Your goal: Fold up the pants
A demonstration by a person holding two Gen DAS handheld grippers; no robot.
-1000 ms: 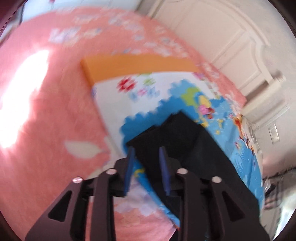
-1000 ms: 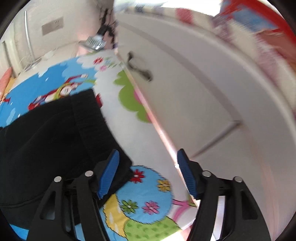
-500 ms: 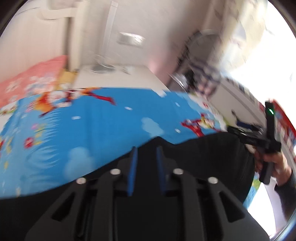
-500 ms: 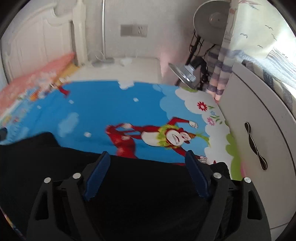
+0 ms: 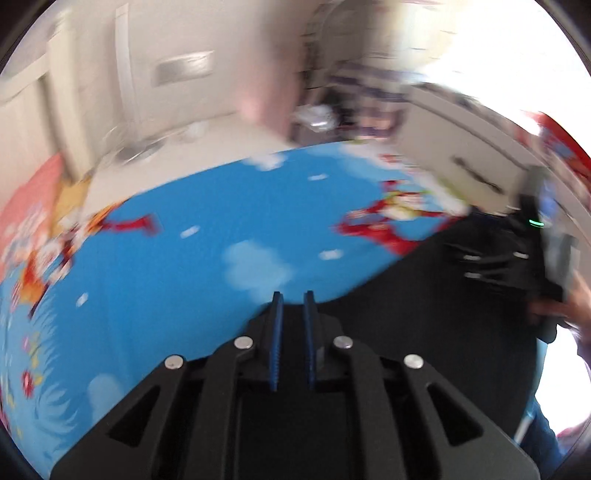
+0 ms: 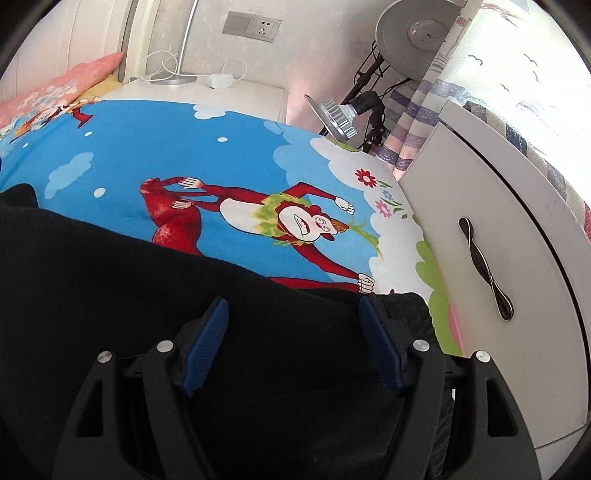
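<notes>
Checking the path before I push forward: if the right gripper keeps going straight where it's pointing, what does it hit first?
Most likely the black pants, already lying between the open right gripper's fingers. Beyond their edge comes the cartoon bedsheet, though depth is unclear.

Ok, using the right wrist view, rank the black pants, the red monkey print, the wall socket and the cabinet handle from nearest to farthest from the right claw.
1. Black pants, directly under the right claw.
2. Red monkey print, just ahead on the sheet.
3. Cabinet handle, off to the right.
4. Wall socket, far back, upper wall.
</notes>
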